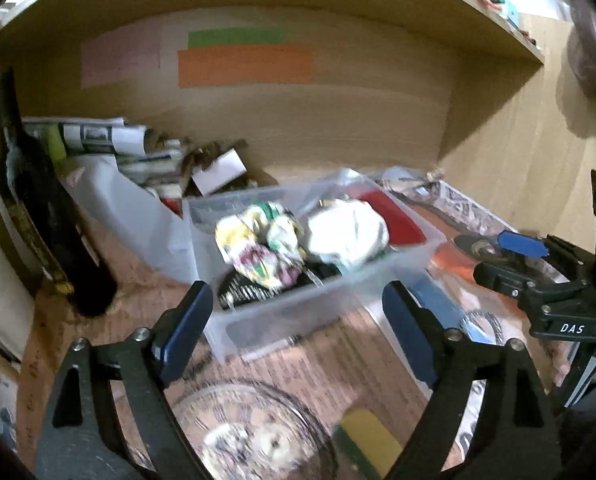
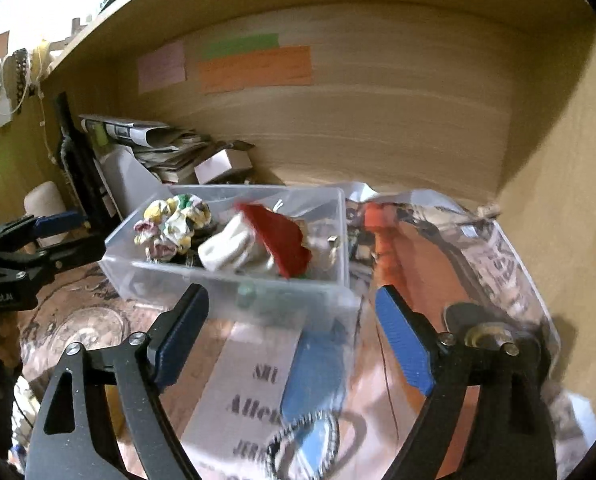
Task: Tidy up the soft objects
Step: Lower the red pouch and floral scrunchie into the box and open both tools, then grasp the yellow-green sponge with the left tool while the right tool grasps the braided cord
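Bottle (image 1: 41,216) stands dark at far left, and I judge a careless swing of my left gripper (image 1: 298,332), spread wide and empty, could topple it. Floral cloth (image 1: 261,248) and white cloth (image 1: 346,236) lie in the clear bin (image 1: 414,264). My right gripper (image 2: 293,336), also agape, carries "DAS".

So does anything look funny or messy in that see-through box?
A bit. The clear bin holds a scrunched floral cloth, a white cloth and a red piece heaped loosely, not folded. Nothing looks spilled or broken.
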`<state>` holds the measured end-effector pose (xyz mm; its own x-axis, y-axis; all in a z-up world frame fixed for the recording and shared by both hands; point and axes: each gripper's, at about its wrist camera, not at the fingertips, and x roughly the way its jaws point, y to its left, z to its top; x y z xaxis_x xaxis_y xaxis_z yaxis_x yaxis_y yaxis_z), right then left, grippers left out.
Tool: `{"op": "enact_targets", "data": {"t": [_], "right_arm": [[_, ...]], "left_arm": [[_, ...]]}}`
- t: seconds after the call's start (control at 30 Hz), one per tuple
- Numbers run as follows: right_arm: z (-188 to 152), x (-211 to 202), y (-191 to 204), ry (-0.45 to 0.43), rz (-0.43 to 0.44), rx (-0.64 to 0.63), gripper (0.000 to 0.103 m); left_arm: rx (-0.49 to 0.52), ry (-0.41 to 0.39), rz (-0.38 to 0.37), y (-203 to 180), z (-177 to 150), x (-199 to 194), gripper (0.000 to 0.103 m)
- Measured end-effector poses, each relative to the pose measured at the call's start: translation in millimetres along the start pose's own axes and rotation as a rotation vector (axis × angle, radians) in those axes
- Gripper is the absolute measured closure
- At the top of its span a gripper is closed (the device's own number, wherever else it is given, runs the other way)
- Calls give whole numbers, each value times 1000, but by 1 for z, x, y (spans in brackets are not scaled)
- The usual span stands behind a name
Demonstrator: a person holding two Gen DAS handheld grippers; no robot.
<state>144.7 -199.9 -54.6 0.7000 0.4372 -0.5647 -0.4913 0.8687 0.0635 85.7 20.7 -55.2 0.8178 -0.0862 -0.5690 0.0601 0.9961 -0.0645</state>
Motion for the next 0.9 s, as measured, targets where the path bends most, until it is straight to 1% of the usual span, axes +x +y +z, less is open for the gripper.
{"op": "enact_targets", "data": {"t": [0.1, 0.3, 0.43, 0.5, 0.53, 0.57, 0.6, 0.63, 0.67, 0.7, 0.73, 0.77, 0.8, 0.83, 0.87, 0.9], "right_arm": [[-21, -3, -4, 31, -1, 25, 18], [-57, -1, -5, 98, -13, 24, 18], [-70, 8, -10, 137, -21, 29, 18], [-74, 7, -12, 138, -20, 32, 20], [-76, 6, -13, 136, -30, 26, 25], [-77, 5, -12, 135, -39, 22, 31], [-78, 4, -13, 133, -50, 20, 35], [-79, 2, -14, 129, -53, 23, 42], [-79, 1, -16, 125, -55, 31, 48], [-79, 0, -18, 122, -59, 37, 52], [-80, -2, -21, 115, -66, 49, 62], [-80, -2, -24, 113, -66, 61, 69], [-80, -4, -27, 109, -64, 74, 72], [-79, -4, -29, 105, -62, 84, 77], [-79, -5, -30, 102, -59, 93, 80], [-79, -6, -32, 97, -59, 98, 81]], "left_arm": [[-4, 40, -21, -8, -15, 1, 15], [6, 100, -19, -26, -43, 5, 16], [-1, 148, -31, -33, -63, 9, 16], [-1, 172, -41, -37, -71, 10, 16], [-1, 175, -41, -38, -74, 10, 18], [1, 178, -42, -39, -77, 10, 24], [4, 183, -44, -40, -78, 11, 31], [5, 191, -49, -40, -79, 12, 35], [4, 196, -56, -41, -80, 13, 40], [-1, 201, -65, -40, -80, 13, 46], [-10, 204, -70, -38, -81, 14, 49], [-16, 207, -73, -36, -81, 15, 55], [-25, 211, -80, -33, -81, 16, 62], [-35, 214, -84, -31, -80, 17, 65], [-40, 214, -86, -28, -80, 16, 72], [-42, 212, -85, -27, -79, 15, 75]]}}
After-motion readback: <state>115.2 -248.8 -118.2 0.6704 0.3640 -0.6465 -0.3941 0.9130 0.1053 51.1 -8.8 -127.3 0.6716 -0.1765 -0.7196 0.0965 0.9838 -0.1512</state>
